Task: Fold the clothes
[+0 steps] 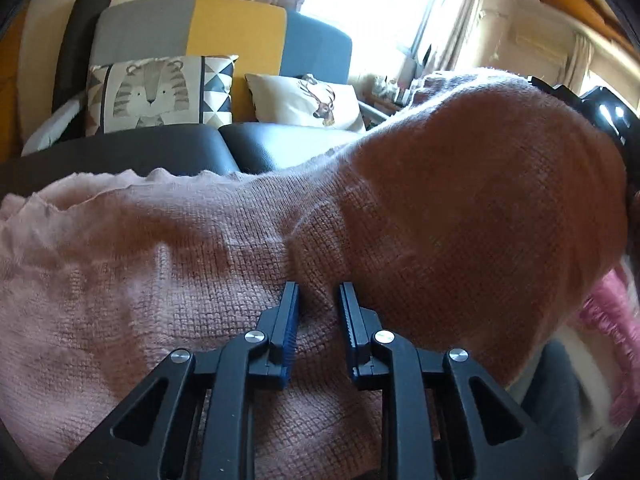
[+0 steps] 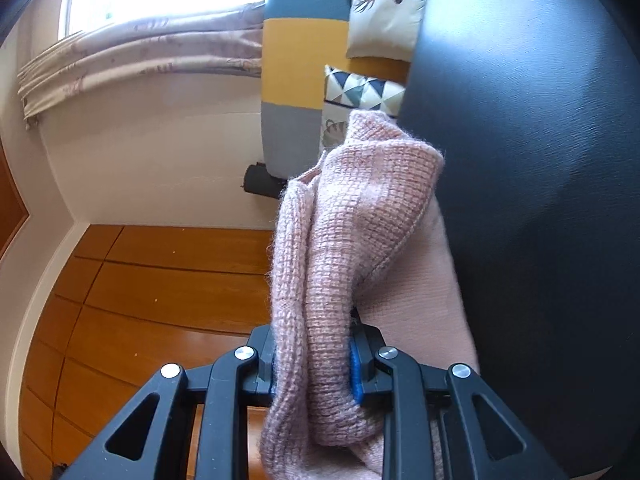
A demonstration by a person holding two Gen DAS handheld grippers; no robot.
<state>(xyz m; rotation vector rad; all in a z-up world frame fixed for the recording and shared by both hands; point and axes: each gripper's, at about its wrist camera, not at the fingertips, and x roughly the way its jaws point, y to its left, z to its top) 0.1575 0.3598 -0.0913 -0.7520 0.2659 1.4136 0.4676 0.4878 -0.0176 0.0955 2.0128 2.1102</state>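
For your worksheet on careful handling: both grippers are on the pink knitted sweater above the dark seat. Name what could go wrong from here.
1. The left gripper pinches only a small ridge of the pink sweater, so the loose knit may slip free.
2. The right gripper clamps a thick bunched roll of the sweater; the fold may come out uneven.
3. The sweater's free end hangs beside the dark seat and could drag on it.

The pink knit sweater (image 1: pixel 280 248) hides most of the dark seat (image 1: pixel 256 144), running off-frame.
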